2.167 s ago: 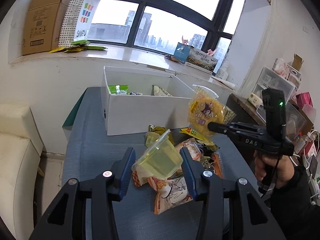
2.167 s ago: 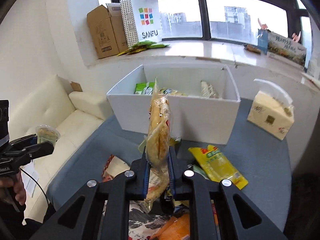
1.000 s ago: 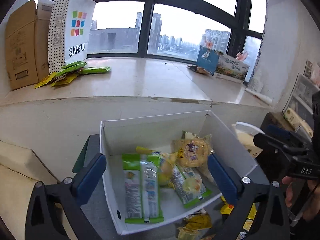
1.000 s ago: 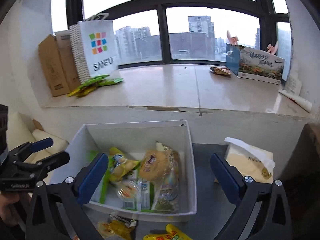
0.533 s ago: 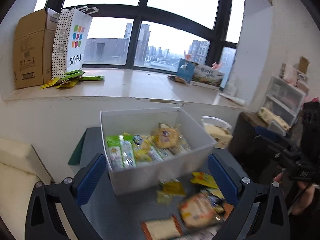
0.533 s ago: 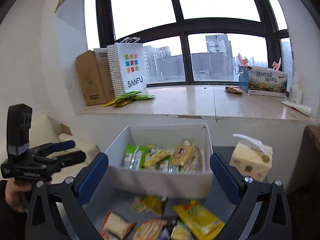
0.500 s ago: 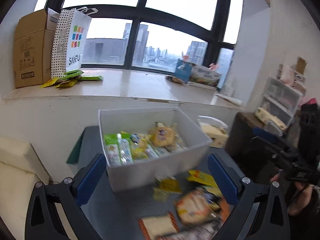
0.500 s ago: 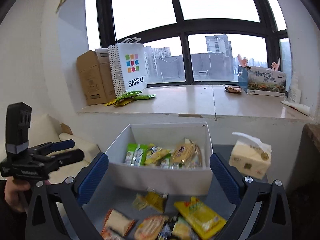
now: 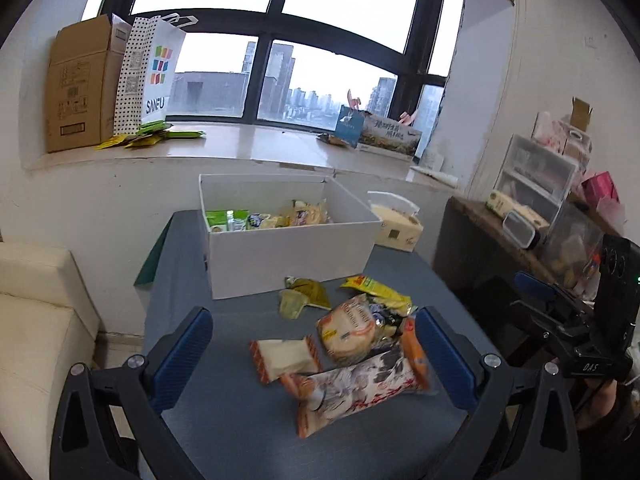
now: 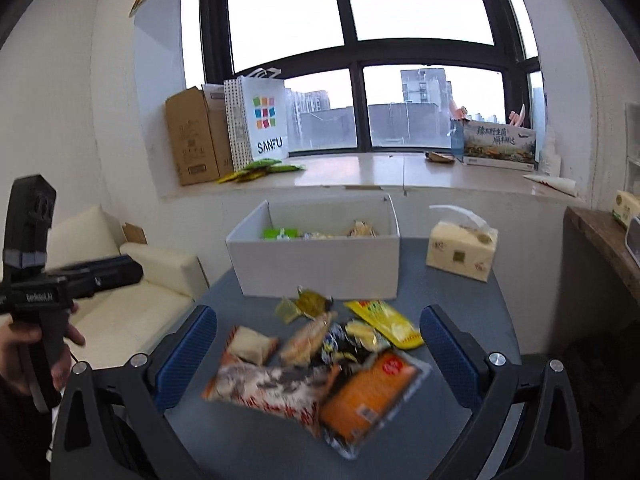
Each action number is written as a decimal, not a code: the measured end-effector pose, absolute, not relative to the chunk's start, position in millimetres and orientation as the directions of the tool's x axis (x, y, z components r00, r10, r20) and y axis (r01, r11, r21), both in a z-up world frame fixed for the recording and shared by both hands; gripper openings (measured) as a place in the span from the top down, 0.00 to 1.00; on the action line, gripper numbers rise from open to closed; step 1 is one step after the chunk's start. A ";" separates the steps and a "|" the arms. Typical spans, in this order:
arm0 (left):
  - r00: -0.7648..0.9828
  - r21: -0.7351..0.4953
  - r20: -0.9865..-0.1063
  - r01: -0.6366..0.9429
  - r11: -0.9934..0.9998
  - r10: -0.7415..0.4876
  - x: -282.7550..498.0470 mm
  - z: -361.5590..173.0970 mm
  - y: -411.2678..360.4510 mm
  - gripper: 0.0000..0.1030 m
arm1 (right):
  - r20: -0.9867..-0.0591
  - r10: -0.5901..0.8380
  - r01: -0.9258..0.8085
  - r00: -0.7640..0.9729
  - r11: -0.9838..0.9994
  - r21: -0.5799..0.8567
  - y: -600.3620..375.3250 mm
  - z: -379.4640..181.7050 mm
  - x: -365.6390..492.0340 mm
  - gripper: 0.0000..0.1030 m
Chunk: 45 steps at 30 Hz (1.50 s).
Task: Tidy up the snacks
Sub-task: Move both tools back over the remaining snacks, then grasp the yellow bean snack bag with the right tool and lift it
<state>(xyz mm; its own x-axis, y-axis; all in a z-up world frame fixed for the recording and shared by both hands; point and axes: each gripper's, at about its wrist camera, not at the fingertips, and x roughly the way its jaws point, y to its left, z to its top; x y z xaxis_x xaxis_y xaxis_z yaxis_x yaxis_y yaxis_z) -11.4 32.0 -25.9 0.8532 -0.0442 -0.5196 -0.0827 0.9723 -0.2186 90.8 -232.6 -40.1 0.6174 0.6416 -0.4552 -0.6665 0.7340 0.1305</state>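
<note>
A white box [image 9: 288, 252] [image 10: 320, 264] stands at the back of the grey-blue table and holds several snack packets [image 9: 272, 218]. In front of it lies a loose pile of snacks: a long patterned bag [image 9: 360, 390] [image 10: 272, 390], an orange packet [image 10: 372, 392], a round cake packet [image 9: 348, 334], a small white pastry packet [image 9: 286, 358], and a yellow packet [image 10: 384, 322]. My left gripper [image 9: 316, 352] hangs open above the pile, empty. My right gripper [image 10: 318, 350] is open too, with nothing between its fingers.
A tissue pack [image 10: 462, 250] sits right of the box. A cream sofa [image 9: 36, 320] stands left of the table, a dark side table with plastic drawers [image 9: 536, 184] to the right. A cardboard box [image 10: 196, 136] and a SANFU bag [image 10: 262, 120] rest on the windowsill.
Both grippers let go of their snacks, a jelly cup and a cake packet, over the box, opened wide, and have since pulled back and down toward the pile.
</note>
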 end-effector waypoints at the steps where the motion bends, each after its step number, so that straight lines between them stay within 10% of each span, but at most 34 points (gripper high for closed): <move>1: 0.852 -0.218 -0.522 -0.086 0.972 -0.041 -12.2 -26.2 32.9 0.00 | -0.468 0.638 -0.665 0.611 0.735 0.134 -233.7 -44.3 89.1 0.00; 33: 0.786 -0.254 -0.614 -0.104 0.962 -0.077 1.0 -65.0 39.8 0.00 | -0.884 0.349 -0.615 0.311 0.783 0.092 -116.8 -176.7 306.4 0.02; 41: 0.778 -0.258 -0.623 -0.113 0.960 -0.076 1.9 -70.8 40.1 0.00 | -0.895 0.294 -0.610 0.336 0.792 0.032 -124.6 -178.4 302.9 0.77; 45: 0.770 -0.264 -0.634 -0.121 0.957 -0.078 7.2 -76.1 40.4 0.00 | -0.866 0.371 -0.627 0.334 0.774 0.089 -142.6 -164.6 291.9 0.78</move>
